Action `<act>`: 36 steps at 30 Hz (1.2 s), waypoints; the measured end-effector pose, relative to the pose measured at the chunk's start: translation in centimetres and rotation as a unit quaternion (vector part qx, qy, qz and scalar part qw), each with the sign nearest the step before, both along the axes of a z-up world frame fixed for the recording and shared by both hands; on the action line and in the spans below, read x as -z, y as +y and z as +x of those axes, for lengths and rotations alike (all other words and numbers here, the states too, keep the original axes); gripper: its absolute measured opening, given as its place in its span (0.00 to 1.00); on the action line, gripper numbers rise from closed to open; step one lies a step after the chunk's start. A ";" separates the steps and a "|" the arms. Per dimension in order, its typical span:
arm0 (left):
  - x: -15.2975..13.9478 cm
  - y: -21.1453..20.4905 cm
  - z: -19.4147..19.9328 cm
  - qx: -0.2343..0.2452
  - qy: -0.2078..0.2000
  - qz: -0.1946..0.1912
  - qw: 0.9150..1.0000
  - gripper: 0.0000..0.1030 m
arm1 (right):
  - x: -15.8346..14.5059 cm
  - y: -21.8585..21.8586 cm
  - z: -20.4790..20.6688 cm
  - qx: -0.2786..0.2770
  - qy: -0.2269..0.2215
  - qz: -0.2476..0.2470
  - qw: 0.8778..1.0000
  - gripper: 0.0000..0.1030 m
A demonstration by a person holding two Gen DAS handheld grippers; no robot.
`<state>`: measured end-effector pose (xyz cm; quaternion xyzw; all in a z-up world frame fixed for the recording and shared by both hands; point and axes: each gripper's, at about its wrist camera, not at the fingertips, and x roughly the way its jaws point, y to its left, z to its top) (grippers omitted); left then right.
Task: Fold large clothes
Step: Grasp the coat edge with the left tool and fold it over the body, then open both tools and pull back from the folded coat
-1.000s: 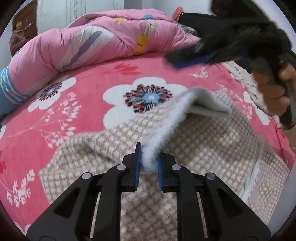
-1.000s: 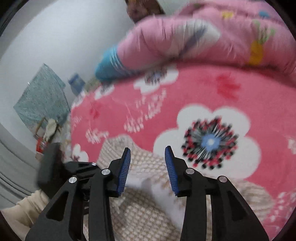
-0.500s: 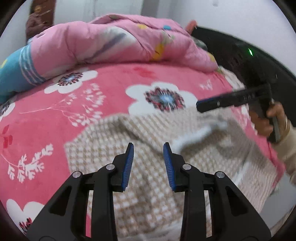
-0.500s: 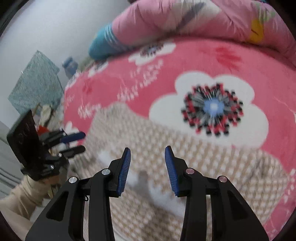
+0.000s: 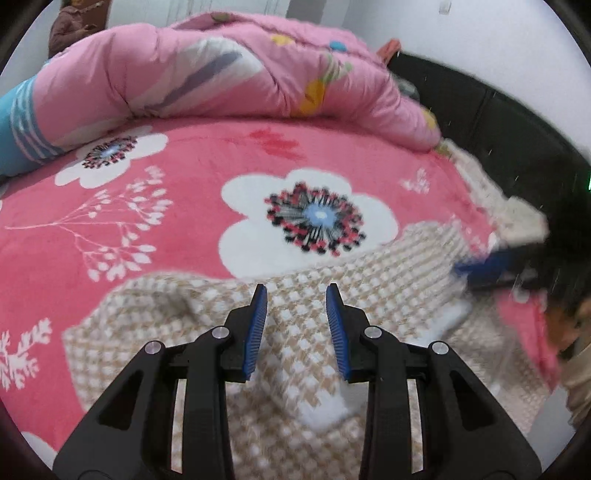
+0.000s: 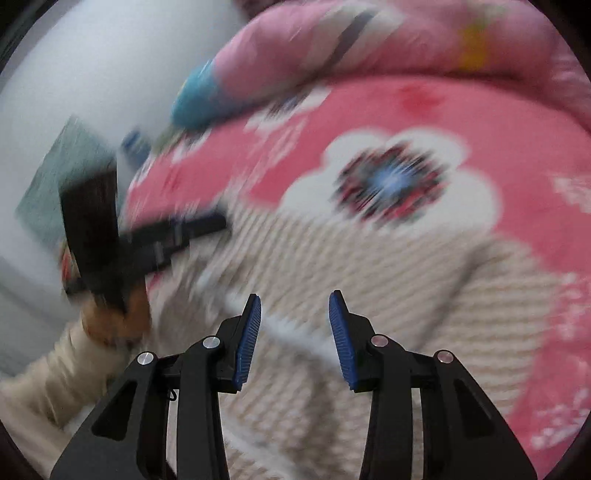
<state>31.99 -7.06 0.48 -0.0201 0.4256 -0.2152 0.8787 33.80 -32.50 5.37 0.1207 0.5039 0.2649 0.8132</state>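
A beige-and-white checked fleece garment [image 5: 303,343] lies spread on the pink flowered bed sheet [image 5: 184,192], with a patch of its white lining [image 5: 325,406] showing near me. My left gripper [image 5: 296,295] hovers over the garment's middle, open, with nothing between its blue pads. The right gripper [image 5: 491,266] appears blurred at the garment's right edge in the left wrist view. In the blurred right wrist view the right gripper [image 6: 294,299] is open above the garment [image 6: 369,295], nothing in it. The left gripper [image 6: 177,236] shows there at the far left, held by a hand.
A rolled pink quilt [image 5: 221,74] with a blue end lies along the back of the bed. A black bed frame [image 5: 498,122] rises on the right. A cream sleeve [image 6: 55,376] is at lower left. A person [image 5: 70,26] stands far back left.
My left gripper let go of the white-lined fold it was pinching and opened; the fold dropped flat. The right gripper swung from above the bed down to the garment's right edge.
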 end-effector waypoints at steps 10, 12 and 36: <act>3.1 0.2 -0.9 0.000 0.009 0.033 0.999 0.31 | 4.6 -0.9 2.3 0.028 0.037 -0.124 0.991 0.28; 3.1 0.2 -1.0 0.002 0.009 0.035 0.999 0.31 | 2.8 -0.5 1.8 0.032 0.005 -0.163 0.986 0.28; 2.5 2.4 -1.4 -0.028 -0.006 -0.033 0.999 0.31 | 6.7 9.4 3.7 -0.055 -0.002 -0.124 0.991 0.41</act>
